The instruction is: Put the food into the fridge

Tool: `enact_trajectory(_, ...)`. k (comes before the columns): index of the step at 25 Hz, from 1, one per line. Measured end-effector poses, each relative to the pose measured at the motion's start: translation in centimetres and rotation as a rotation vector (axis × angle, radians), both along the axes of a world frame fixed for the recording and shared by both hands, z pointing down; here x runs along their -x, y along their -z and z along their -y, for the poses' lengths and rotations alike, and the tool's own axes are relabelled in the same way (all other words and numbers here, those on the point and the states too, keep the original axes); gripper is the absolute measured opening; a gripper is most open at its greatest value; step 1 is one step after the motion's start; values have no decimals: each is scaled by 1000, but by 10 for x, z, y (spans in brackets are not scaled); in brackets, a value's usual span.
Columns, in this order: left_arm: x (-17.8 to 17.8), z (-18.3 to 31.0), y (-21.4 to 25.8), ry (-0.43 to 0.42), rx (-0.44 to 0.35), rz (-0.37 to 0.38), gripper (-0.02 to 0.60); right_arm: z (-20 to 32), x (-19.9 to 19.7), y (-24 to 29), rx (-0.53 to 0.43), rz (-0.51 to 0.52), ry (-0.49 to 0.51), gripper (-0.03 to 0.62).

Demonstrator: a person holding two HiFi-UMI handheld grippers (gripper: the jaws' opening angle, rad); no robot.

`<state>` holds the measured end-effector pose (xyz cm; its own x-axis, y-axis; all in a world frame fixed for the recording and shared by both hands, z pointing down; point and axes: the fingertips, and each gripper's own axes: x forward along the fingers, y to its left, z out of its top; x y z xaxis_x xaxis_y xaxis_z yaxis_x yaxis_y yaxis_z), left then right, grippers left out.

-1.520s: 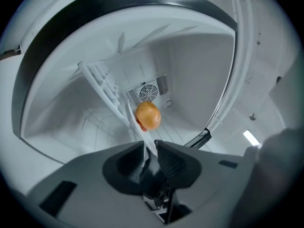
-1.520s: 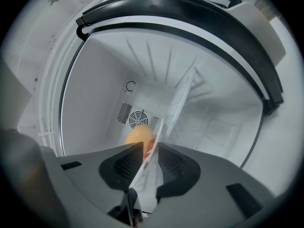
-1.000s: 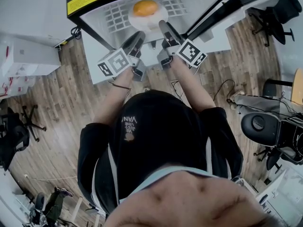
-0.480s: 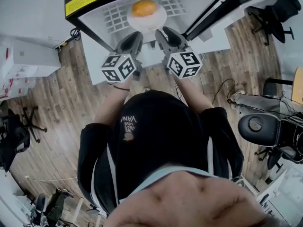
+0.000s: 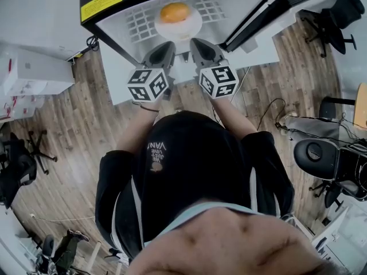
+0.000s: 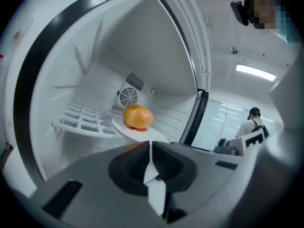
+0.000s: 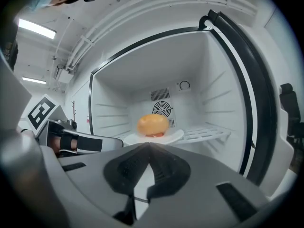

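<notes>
Food [image 5: 175,11] is set on the fridge [image 7: 114,99] shelf [image 5: 137,24], the left hand-held gripper [image 6: 150,148] and just-closed right hand-held gripper [image 7: 148,148] are seen shut and empty, and only closing the door [image 5: 252,19] is judged left.

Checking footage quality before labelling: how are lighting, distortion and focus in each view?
Head view: strong fisheye, floor bends, fridge interior glows pale. Left gripper view: bun sharp, corners dark, mosaic patch top right. Right gripper view: ceiling light flares, fridge frame curves.
</notes>
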<state>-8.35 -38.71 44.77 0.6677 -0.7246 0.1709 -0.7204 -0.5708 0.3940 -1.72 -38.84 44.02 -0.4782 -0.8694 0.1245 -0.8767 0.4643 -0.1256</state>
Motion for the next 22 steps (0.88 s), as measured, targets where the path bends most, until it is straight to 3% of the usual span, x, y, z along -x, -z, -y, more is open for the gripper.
enact_trajectory(22,5,32,1,8,4,-24,28,37,9,6,-13,-5,-3,12)
